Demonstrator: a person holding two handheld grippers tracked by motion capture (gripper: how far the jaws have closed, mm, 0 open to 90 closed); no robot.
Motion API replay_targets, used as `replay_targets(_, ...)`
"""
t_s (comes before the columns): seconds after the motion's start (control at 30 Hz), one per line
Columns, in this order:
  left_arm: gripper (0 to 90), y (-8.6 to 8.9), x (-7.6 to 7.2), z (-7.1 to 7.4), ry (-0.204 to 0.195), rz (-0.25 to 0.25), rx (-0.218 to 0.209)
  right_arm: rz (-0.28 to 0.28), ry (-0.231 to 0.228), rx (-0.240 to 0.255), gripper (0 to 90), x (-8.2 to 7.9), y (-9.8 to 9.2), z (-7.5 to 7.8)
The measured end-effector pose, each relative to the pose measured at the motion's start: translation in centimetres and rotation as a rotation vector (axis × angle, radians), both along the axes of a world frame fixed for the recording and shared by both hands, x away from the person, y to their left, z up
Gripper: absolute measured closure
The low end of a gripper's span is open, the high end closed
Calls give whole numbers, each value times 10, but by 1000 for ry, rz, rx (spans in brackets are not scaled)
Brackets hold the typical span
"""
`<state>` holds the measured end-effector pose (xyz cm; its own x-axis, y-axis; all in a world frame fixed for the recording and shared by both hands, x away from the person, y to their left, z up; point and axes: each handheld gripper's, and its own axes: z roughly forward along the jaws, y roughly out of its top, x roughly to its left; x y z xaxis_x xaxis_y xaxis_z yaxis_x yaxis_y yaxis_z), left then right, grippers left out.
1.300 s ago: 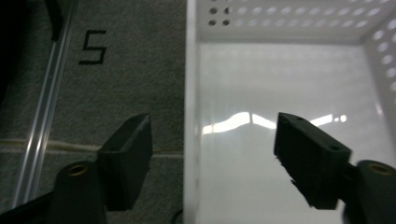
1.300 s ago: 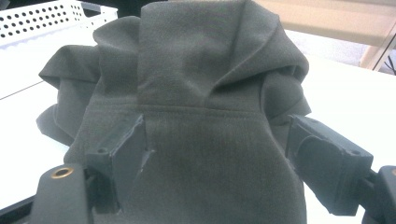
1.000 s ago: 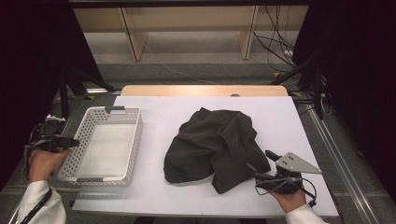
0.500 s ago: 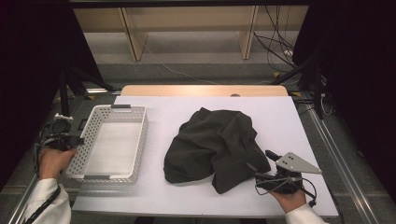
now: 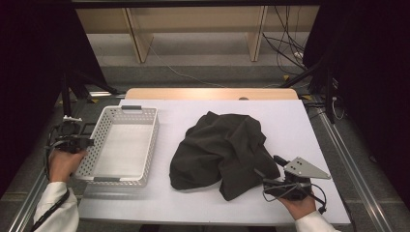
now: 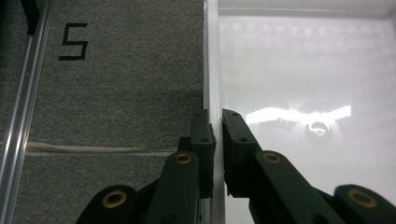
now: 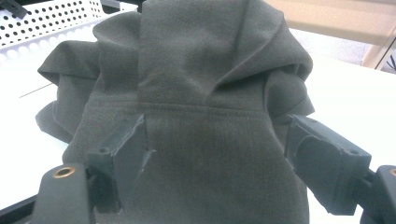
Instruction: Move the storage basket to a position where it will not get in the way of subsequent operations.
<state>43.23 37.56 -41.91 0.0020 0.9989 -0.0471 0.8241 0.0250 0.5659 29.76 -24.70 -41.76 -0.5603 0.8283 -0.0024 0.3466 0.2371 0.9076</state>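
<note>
The left gripper (image 6: 215,135) has just closed on the basket (image 5: 145,145) wall and dragged it rightward, nearer the dark cloth (image 5: 222,150) mid-table. The right gripper (image 7: 215,158) stands wide, apparently straddling the cloth's edge, not yet gripping.

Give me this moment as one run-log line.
left gripper: jaws just closed, shut on basket wall | right gripper: open, jaws astride dark garment edge | garment heaped on table, outside basket
</note>
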Motion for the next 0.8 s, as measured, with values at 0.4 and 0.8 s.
replay_targets(0.4, 362, -17, -3, 29, -80, -8, -28, 12, 10, -3, 222, -1, 5, -1)
replay_targets(0.8, 148, -61, -3, 48, -200, -139, -139, 44, 49, -12, 213, -4, 22, -1)
